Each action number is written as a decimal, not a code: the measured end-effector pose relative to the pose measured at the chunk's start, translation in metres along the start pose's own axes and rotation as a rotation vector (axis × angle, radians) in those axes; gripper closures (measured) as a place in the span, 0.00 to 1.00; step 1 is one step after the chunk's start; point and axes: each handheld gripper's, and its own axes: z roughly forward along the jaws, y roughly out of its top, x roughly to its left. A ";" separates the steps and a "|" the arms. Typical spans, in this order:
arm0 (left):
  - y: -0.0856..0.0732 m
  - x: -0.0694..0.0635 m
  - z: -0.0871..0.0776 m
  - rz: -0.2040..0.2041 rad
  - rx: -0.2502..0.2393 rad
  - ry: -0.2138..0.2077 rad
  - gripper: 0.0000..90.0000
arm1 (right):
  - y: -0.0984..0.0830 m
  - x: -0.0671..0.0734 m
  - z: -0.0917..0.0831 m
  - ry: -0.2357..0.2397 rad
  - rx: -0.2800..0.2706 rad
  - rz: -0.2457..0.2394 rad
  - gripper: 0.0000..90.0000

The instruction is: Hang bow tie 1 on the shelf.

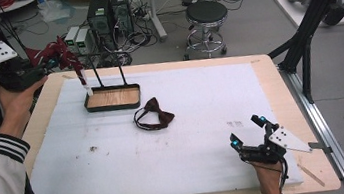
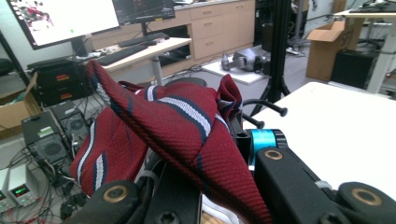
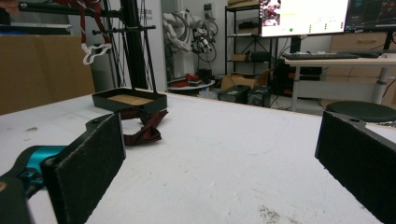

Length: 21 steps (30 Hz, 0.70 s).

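Observation:
A dark red tie with white and navy stripes (image 1: 64, 55) is bunched in my left gripper (image 1: 53, 63), which is shut on it above the table's far left corner. Its narrow end with a white label (image 1: 85, 84) hangs down toward a black stand with a wooden tray base (image 1: 113, 107). In the left gripper view the tie (image 2: 168, 126) drapes over the jaws of the left gripper (image 2: 201, 186). A dark red bow tie (image 1: 154, 114) lies flat on the white mat. My right gripper (image 1: 248, 131) rests near the front right, open with nothing in it (image 3: 224, 158).
The stand's two black uprights (image 1: 121, 73) rise from the tray (image 3: 130, 100). The bow tie (image 3: 144, 128) lies just in front of it. A white foam mat (image 1: 191, 140) covers the wooden table. Beyond the table stand a stool (image 1: 205, 14), computer cases and a black frame leg (image 1: 303, 39).

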 end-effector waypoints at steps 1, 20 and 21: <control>0.000 0.001 0.002 0.005 0.000 0.006 0.96 | 0.000 0.000 0.000 0.000 0.000 0.000 0.01; -0.025 0.028 0.009 -0.046 0.080 0.169 0.96 | -0.007 0.002 0.001 0.002 -0.052 -0.009 0.01; -0.028 0.028 0.009 -0.045 0.088 0.183 0.96 | -0.008 0.002 0.002 0.004 -0.051 -0.011 0.01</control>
